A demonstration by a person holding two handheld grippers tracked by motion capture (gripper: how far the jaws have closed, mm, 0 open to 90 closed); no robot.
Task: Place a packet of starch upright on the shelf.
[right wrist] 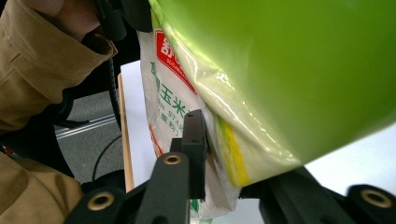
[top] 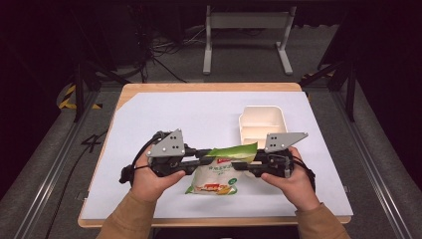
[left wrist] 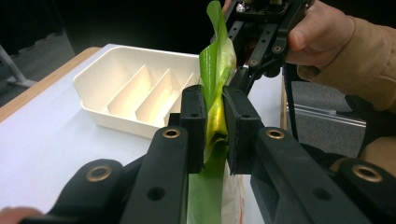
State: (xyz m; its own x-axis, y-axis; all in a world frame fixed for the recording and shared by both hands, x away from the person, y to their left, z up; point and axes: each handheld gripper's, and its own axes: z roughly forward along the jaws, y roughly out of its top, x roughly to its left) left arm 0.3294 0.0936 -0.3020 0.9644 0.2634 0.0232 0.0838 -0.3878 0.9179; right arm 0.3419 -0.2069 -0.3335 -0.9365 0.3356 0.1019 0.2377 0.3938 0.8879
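Note:
A green and white snack bag (top: 215, 175) hangs just above the white sheet near the table's front, with its green top edge stretched between both grippers. My left gripper (top: 205, 155) is shut on the left end of that edge, and in the left gripper view its jaws (left wrist: 215, 119) pinch the green film (left wrist: 212, 65). My right gripper (top: 245, 163) is shut on the right end. In the right gripper view the bag (right wrist: 280, 70) bulges over the jaws (right wrist: 219, 156), hiding the right pad. The two grippers point at each other.
A white divided tray (top: 261, 107) stands on the sheet just behind the right gripper, seen also in the left gripper view (left wrist: 116, 119). The white sheet (top: 164, 114) covers the wooden table. A metal stand and cables lie on the floor beyond.

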